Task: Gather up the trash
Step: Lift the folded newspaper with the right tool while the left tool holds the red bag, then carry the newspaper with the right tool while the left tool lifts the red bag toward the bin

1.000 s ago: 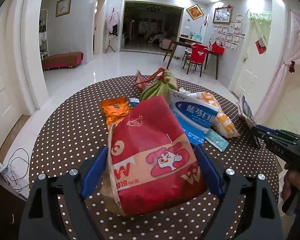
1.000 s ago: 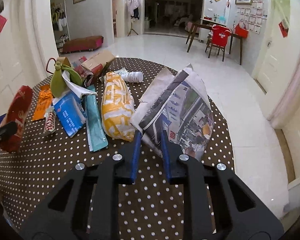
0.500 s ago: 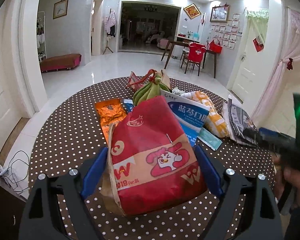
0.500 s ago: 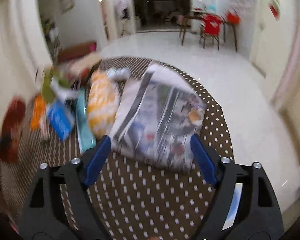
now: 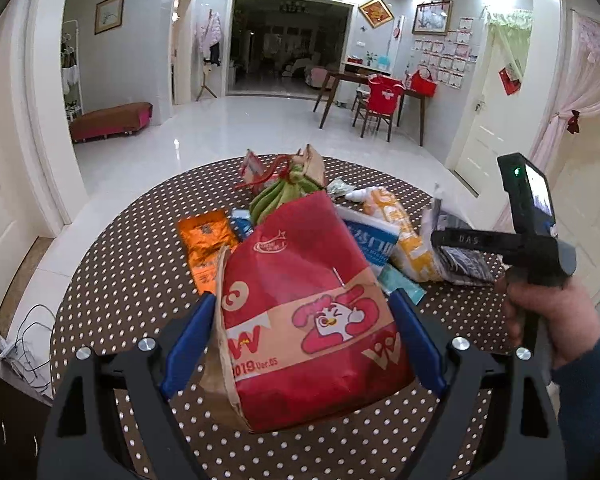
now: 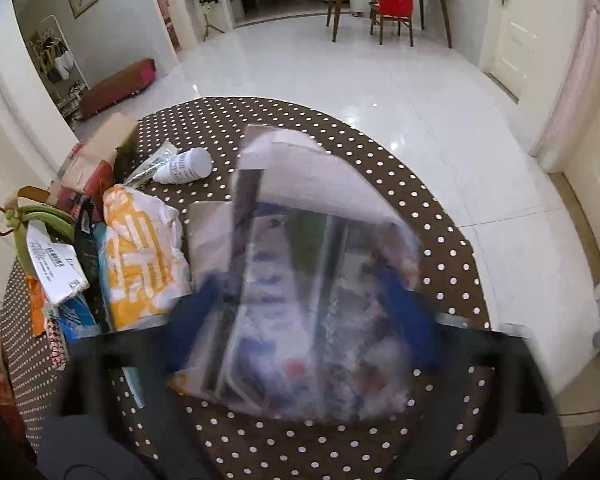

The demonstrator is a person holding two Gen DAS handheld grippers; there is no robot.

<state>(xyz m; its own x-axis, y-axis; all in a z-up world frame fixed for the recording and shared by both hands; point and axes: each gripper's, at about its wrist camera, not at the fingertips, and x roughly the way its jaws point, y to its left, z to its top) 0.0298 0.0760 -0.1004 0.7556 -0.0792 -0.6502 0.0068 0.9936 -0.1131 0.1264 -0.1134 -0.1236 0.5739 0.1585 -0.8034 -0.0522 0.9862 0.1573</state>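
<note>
My left gripper (image 5: pixel 302 344) is shut on a red paper bag (image 5: pixel 304 312) and holds it upright over the brown polka-dot table (image 5: pixel 132 280). My right gripper (image 6: pixel 300 320) is open, its blue fingers on either side of a folded newspaper (image 6: pixel 312 272), blurred by motion. It also shows in the left wrist view (image 5: pixel 444 236), at the newspaper (image 5: pixel 464 260). Trash lies between them: a yellow-and-white bag (image 6: pixel 144 256), a blue-and-white packet (image 5: pixel 372 240), an orange packet (image 5: pixel 208 240), a green bundle (image 5: pixel 284 196).
A white bottle (image 6: pixel 184 166) lies on its side behind the newspaper. A cardboard box (image 6: pixel 100 152) sits at the far left of the pile. The table's edge runs close on the right, with white floor beyond.
My right gripper opened from shut and moved forward, so its fingers now straddle the newspaper. My left gripper kept holding the red bag.
</note>
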